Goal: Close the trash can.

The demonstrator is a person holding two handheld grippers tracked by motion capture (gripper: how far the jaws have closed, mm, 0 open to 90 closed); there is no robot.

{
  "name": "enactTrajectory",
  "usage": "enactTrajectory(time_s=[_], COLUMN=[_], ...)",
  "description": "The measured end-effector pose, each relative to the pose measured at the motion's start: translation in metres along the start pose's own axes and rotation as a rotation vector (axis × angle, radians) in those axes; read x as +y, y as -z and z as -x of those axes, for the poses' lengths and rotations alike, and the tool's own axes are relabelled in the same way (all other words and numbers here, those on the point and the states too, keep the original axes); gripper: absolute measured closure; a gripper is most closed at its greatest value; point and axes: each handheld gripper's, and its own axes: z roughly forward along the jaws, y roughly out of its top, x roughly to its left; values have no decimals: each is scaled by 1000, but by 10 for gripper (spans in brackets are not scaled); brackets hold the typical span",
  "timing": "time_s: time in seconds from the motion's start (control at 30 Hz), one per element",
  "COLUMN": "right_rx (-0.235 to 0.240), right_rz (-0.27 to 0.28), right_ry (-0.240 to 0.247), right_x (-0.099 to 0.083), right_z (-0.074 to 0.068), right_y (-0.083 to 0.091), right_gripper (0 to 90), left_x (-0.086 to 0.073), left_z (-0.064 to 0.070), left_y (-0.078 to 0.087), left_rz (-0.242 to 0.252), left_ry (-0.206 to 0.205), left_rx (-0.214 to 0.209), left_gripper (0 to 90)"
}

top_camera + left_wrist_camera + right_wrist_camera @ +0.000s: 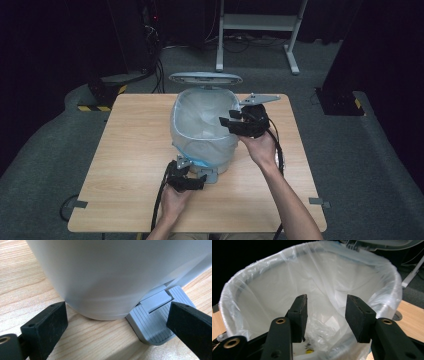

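From the high view, a white pedal bin [202,130] stands mid-tabletop [125,150], lid [205,78] raised, lined with a clear bag. The left gripper [192,180] sits low at its grey pedal [209,175]; the right gripper [231,120] hovers over the rim.

The left gripper view shows what the high view cannot: the ribbed pedal [156,325] lies between fingers [47,323] spread apart, unpressed.

The right gripper view adds the bin's inside: fingers [299,315] apart and empty above the liner [287,282], scraps at the bottom. If the left gripper slips off the pedal, the lid would likely drop onto the right gripper.
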Motion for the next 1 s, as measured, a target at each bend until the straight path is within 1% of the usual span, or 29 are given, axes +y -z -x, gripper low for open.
enactTrajectory(time_s=[0.17, 0.3, 0.33, 0.37, 0.47, 0.63, 0.67, 0.8, 0.93, 1.0], right_rx=[-7, -8, -13, -31, -40, -46, -49, -66, -76, -84], right_rz=[31, 44, 46, 55, 75, 83, 84, 93, 96, 104], right_ry=[-3, -6, -7, 5, 12, 11, 6, 14, 12, 3], right_x=[-2, -4, -5, -6, -7, -12, -13, -17, -23, -29], right_z=[2, 4, 4, 4, 3, 5, 5, 5, 6, 9], right_y=[9, 14, 15, 20, 26, 33, 34, 38, 42, 46], right_gripper=[504, 502, 497, 495, 494, 490, 488, 488, 487, 487], left_x=[0, 0, 0, 0, 0, 0, 0, 0, 0, 0], left_z=[0, 0, 0, 0, 0, 0, 0, 0, 0, 0], left_y=[0, 0, 0, 0, 0, 0, 0, 0, 0, 0], left_rz=[0, 0, 0, 0, 0, 0, 0, 1, 0, 0], left_ry=[0, 0, 0, 0, 1, 0, 0, 0, 0, 0], left_rx=[0, 0, 0, 0, 0, 0, 0, 1, 0, 0], left_gripper=[37, 37, 37, 37, 37, 37, 37, 37, 37, 37])
